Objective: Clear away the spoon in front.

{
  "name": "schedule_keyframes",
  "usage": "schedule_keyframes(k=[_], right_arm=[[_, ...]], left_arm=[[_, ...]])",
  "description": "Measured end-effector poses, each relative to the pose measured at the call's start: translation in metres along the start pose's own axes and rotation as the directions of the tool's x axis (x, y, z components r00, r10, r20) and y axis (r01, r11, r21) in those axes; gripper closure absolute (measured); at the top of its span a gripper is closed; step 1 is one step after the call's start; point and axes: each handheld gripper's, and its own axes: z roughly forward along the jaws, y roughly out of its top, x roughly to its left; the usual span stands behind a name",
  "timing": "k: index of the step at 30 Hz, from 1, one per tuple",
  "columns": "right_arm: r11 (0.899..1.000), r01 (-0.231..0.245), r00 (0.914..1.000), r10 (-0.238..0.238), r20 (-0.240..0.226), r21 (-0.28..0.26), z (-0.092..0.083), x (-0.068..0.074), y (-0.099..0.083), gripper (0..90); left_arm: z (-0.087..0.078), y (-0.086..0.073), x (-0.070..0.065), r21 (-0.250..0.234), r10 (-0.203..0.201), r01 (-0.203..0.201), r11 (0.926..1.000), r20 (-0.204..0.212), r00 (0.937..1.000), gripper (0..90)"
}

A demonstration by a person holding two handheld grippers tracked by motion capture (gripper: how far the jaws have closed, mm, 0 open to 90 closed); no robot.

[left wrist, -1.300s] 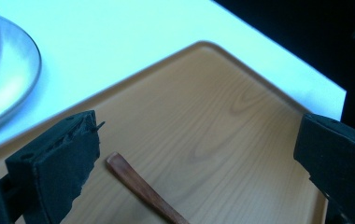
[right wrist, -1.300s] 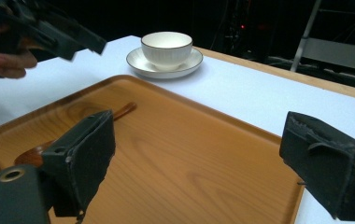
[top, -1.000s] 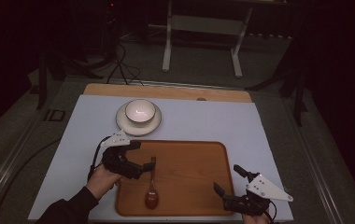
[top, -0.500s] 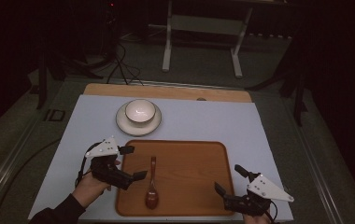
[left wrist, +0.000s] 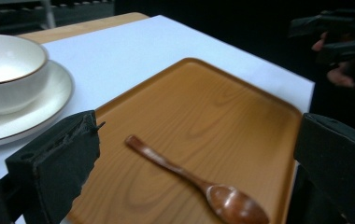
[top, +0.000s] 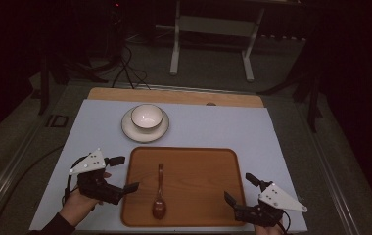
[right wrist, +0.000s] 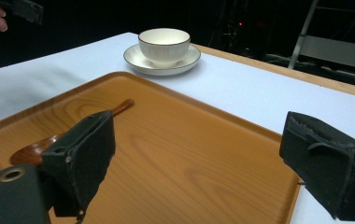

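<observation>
High view shows both hands; wooden spoon (top: 158, 193) lies on tray (top: 198, 161), between wide-spread, empty fingers of left gripper (top: 123, 174) and right gripper (top: 240, 188).

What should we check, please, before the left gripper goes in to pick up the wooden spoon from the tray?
1. Left gripper open: ok, its fingers stand wide apart and hold nothing.
2. Wooden spoon free to grasp: ok, it lies flat on the tray with nothing on or against it.
3. Handle reachable: ok, the handle points toward the bowl, with bare tray on both sides.
4. Right gripper out of the way: ok, it is open at the tray's near right corner, well apart from the spoon.
5. Bowl seated on its saucer: ok, upright and off the tray.
</observation>
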Motion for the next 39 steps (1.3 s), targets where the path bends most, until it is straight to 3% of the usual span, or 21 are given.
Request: schedule_keyframes(k=[7,9,14,22,32,39], right_arm=[[1.000,0.004,1.0000,-0.004,0.002,0.004,0.001,0.000,-0.001,10.6],[1.000,0.007,1.0000,-0.007,0.002,0.006,0.001,0.001,-0.001,10.6],[1.000,0.008,1.0000,-0.008,0.004,0.008,0.001,0.000,-0.002,10.6],[1.000,-0.007,0.9999,0.007,0.010,0.020,0.002,-0.003,-0.004,10.6],[0.999,-0.013,0.9996,0.012,0.024,0.043,0.005,-0.005,-0.008,10.7],[0.998,-0.011,0.9993,0.009,0.035,0.063,0.009,-0.006,-0.011,10.8]], left_arm=[[-0.009,-0.014,0.007,0.013,0.000,0.000,0.9999,-0.046,0.9990,0.0],[-0.011,-0.019,0.009,-0.007,0.005,-0.006,1.0000,-0.038,0.9993,0.0],[-0.011,-0.030,0.013,-0.001,-0.004,0.004,1.0000,-0.017,0.9999,0.0],[-0.011,-0.042,0.016,-0.007,0.004,-0.004,1.0000,-0.028,0.9996,0.0],[-0.006,-0.053,0.017,0.005,-0.042,0.042,0.9991,-0.009,0.9991,0.0],[-0.002,-0.056,0.019,-0.002,-0.053,0.053,0.9986,-0.030,0.9981,0.0]])
